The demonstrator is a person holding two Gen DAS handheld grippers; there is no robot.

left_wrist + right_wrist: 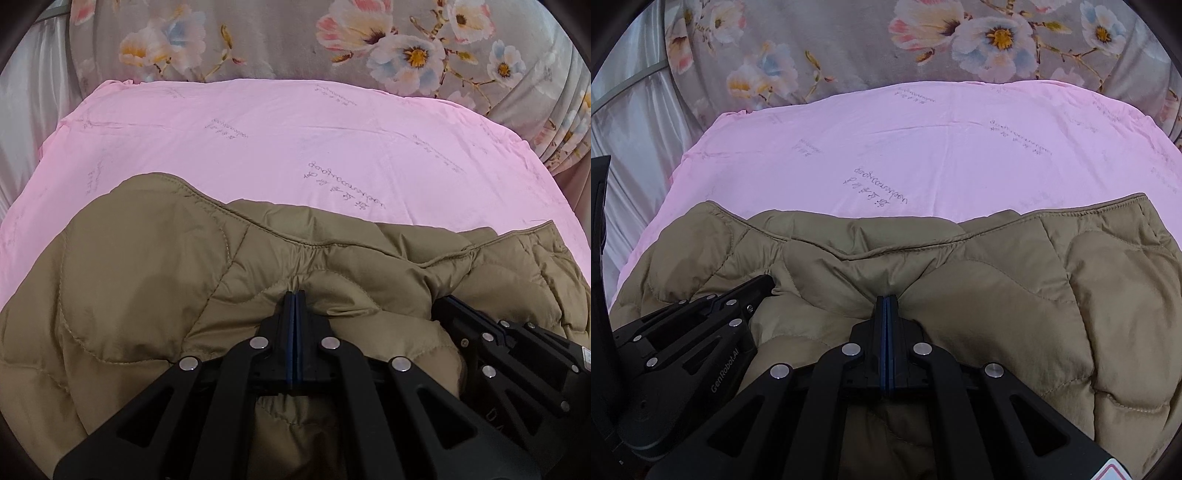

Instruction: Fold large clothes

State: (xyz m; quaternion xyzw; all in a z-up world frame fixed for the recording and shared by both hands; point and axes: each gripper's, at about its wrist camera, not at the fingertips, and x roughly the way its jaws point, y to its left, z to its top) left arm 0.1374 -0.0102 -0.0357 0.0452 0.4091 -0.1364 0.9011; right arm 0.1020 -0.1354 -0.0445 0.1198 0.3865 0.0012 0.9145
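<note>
A: Jacket (147, 280), khaki and quilted, lies bunched on the near part of a pink sheet (258, 147) spread on a bed; a grey floral blanket (280, 40) lies at the far end.

B: Only the right wrist view shows a dark panel (600, 206) at far left.

A: Left gripper (295, 295) and right gripper (886, 300) sit close together, each with jaws pressed together, pinching puckered jacket fabric.

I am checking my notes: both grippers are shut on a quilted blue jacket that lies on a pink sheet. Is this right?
Not quite: the jacket is khaki-brown, not blue, as both wrist views show. The rest holds: the left gripper and right gripper are shut on its quilted fabric, and it lies on the pink sheet.
</note>
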